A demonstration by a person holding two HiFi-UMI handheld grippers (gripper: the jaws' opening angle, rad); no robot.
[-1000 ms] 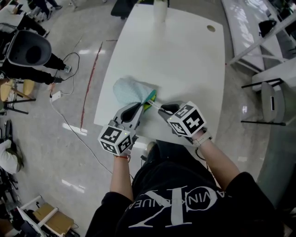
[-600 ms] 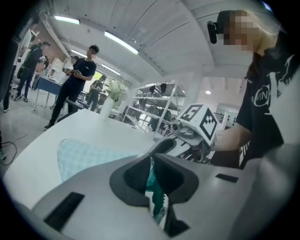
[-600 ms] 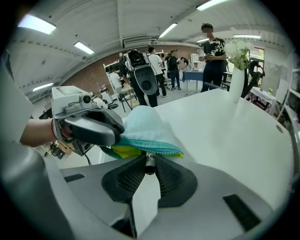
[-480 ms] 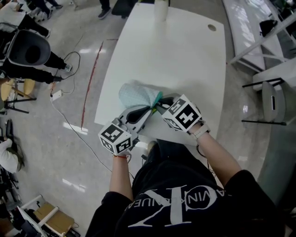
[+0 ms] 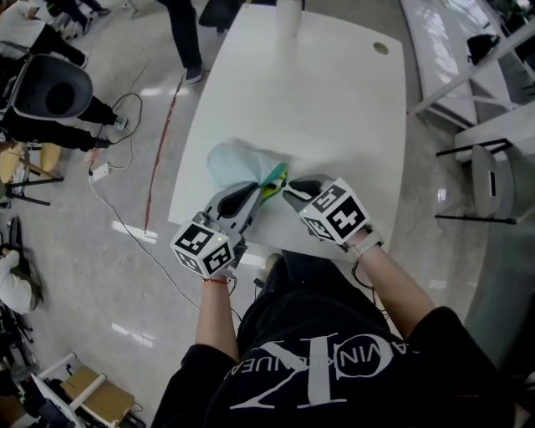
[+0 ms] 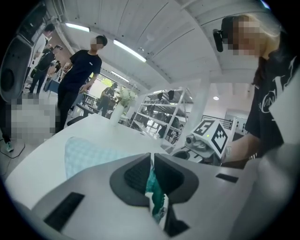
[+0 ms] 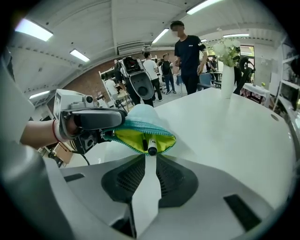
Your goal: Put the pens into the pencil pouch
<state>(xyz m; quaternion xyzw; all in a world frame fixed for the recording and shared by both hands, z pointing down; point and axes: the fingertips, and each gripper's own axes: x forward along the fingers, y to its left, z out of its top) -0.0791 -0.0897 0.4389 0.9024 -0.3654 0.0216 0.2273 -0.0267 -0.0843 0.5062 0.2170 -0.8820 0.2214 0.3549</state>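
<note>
Left gripper [image 6: 152, 157] at near edge of bench [image 5: 318, 109]: fingers clenched on teal rim of pencil pouch [image 5: 232, 163]. Right gripper [image 7: 150, 157] just right of it: fingers have just been opening, now released, nothing squeezed between them. Pen [image 7: 150, 146] just past fingertips, black end poking out of pouch's yellow-green mouth, rest inside. Pouch body lies on bench, farther left. White vase [image 5: 288, 17] at far end.

Teal pouch [image 7: 140, 123] agape (yellow-lined), pen [image 7: 151, 143] seemingly inside
</note>
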